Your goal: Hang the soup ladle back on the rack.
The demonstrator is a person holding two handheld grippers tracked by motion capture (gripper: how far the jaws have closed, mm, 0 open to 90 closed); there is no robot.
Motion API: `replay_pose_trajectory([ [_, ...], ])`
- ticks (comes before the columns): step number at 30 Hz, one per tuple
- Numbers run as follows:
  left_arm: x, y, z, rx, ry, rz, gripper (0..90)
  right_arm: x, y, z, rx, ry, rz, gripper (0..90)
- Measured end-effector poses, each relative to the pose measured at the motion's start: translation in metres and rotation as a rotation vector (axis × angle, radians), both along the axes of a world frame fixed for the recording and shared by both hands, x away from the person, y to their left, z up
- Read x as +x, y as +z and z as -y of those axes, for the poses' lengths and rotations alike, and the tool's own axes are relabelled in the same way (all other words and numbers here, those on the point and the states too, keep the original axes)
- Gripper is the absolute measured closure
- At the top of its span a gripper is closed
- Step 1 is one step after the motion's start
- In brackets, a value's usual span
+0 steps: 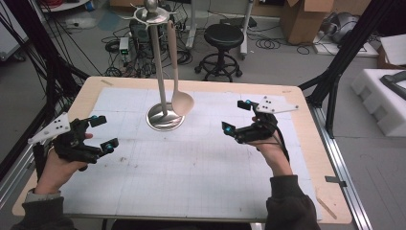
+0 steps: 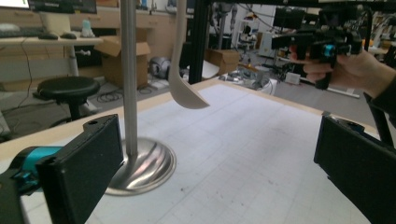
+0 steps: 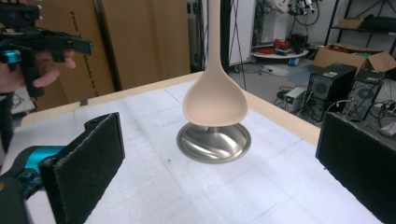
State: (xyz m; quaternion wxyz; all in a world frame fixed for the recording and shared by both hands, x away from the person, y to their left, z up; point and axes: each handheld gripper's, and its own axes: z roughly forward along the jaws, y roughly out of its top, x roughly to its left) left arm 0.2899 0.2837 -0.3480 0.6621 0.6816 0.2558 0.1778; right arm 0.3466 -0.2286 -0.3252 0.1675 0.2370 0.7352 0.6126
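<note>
The table is carrying a white gridded mat over most of its wooden top. A metal stand is sitting at the far middle of the mat, its round base resting flat and its single pole rising upright to a hook ring at the top. 1 pale spoon is hanging from that ring, handle up, with its bowl dangling just above the base and slightly to the right of the pole, not touching the mat.

The right gripper is hovering over the right half of the mat, pointing toward the stand; its 2 jaws are standing wide apart with nothing between them. In the right gripper view the spoon's bowl is hanging straight ahead between the 2 jaw pads, well apart from both, with the base behind it.

The left gripper is hovering over the left half of the mat, its jaws likewise spread wide and gripping nothing. In the left gripper view the pole is standing near the left jaw, and the spoon is hanging farther off, well clear of both pads.
</note>
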Motion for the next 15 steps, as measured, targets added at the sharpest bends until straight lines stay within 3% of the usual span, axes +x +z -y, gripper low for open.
replay_pose_trajectory([
  [5, 0.001, -0.002, 0.001, 0.01, -0.002, -0.011, 1.8, -0.016, -0.01, 0.022, 0.019, -0.038, 0.009, 0.1],
  [13, 0.004, -0.006, 0.004, 0.023, -0.001, -0.028, 1.8, -0.024, -0.028, 0.047, 0.013, -0.092, -0.021, 0.1],
  [15, 0.006, -0.008, 0.006, 0.027, 0.002, -0.038, 1.8, -0.029, -0.037, 0.059, 0.017, -0.142, -0.036, 0.1],
])
